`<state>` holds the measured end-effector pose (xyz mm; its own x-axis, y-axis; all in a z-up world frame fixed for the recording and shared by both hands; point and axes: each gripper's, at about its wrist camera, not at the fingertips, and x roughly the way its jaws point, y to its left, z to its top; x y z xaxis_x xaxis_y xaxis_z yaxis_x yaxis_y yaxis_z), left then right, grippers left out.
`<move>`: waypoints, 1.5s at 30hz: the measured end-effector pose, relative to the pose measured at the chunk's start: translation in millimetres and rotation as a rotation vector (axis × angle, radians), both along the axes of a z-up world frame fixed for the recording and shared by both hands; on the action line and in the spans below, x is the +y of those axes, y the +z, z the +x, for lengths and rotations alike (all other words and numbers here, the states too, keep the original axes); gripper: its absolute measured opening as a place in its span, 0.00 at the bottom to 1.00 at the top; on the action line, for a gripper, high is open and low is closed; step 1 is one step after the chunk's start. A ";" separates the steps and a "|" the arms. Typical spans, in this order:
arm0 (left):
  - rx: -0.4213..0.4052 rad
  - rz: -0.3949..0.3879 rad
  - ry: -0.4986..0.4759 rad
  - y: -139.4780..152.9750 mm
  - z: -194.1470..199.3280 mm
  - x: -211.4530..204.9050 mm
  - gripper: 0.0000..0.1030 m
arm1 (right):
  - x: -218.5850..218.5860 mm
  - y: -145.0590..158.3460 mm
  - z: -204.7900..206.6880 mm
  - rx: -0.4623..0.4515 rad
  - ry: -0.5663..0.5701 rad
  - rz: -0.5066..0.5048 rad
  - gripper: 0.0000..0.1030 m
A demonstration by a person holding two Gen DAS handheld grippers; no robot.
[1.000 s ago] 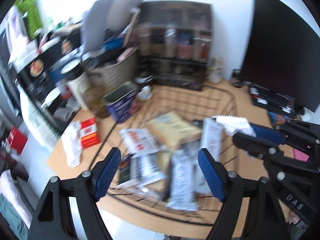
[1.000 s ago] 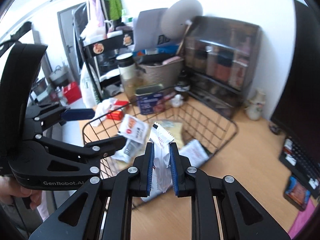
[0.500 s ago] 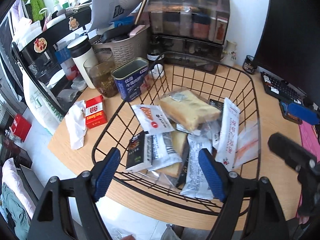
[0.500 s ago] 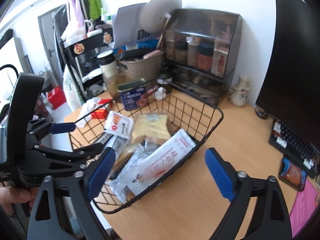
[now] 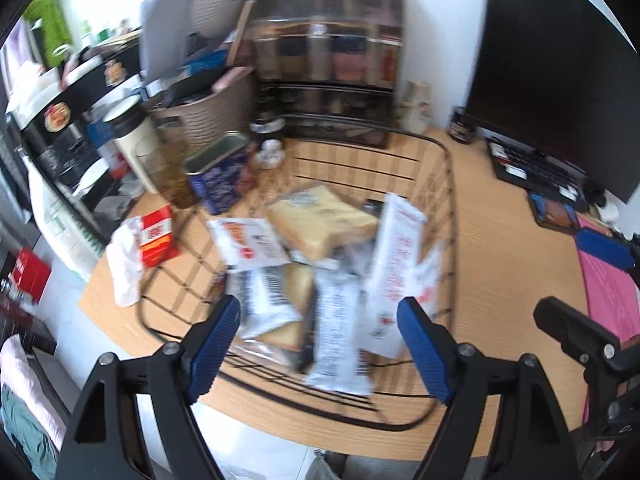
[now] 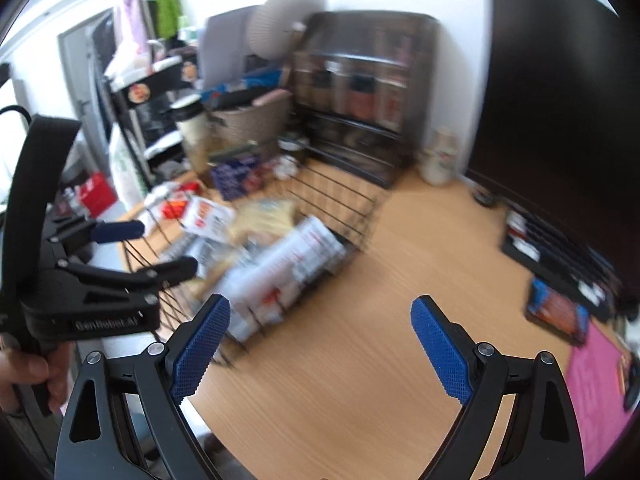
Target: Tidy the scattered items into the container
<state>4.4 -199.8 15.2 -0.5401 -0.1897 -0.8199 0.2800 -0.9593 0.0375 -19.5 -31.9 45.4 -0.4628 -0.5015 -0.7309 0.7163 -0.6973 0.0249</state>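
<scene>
The left gripper (image 5: pixel 318 338) hangs over the near rim of the black wire basket (image 5: pixel 450 184), its blue pads spread wide apart with nothing between them. The right gripper (image 6: pixel 320 344) stands over bare wooden tabletop (image 6: pixel 420 248), off the basket's corner toward 4 o'clock; its jaws have just been opening and now gape fully, empty.

The basket sits on the tabletop and carries the gathered snack packets. In the left wrist view a long white packet with red print (image 5: pixel 394 256) lies along the basket's 3 o'clock side, a silver-and-white packet (image 5: pixel 336 344) lies beside it toward 6 o'clock, a wrapped slab of bread (image 5: pixel 320 220) sits near the middle, and a white sachet with an orange and red label (image 5: pixel 248 244) lies toward 9 o'clock. Motion blur smears all of them.

Outside the basket, at its 9 o'clock side, a small red box (image 5: pixel 158 236) rests on the tabletop touching a crumpled white tissue (image 5: pixel 124 264). A blue tin (image 5: pixel 218 176) stands just beyond the basket's 10 o'clock corner. At 12 o'clock a dark drawer organiser (image 5: pixel 332 60) backs against the wall, and a black monitor (image 5: pixel 560 80) fills the 2 o'clock area.

A hand (image 6: pixel 28 376) grips the left gripper's handle in the right wrist view.
</scene>
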 end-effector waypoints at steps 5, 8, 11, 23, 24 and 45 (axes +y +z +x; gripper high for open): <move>-0.006 0.008 -0.090 -5.4 -4.3 44.8 0.80 | 64.0 -7.4 5.5 0.006 -0.157 0.021 0.90; -0.015 0.024 -0.171 -9.9 -7.5 79.2 0.80 | 101.0 -8.7 12.8 0.004 -0.225 0.022 0.90; -0.018 0.022 -0.222 -11.9 -8.6 104.9 0.80 | 130.0 -8.9 20.3 0.005 -0.271 0.012 0.90; -0.015 -0.033 -0.280 -16.1 -15.8 156.6 0.80 | 194.5 -27.3 29.0 -0.056 -0.357 -0.075 0.90; -0.015 -0.039 -0.277 -16.0 -14.8 156.5 0.80 | 195.1 -26.7 28.5 -0.055 -0.358 -0.083 0.90; 0.023 -0.055 -0.121 -7.2 12.4 88.2 0.80 | 111.9 -14.7 45.3 -0.028 -0.190 -0.090 0.90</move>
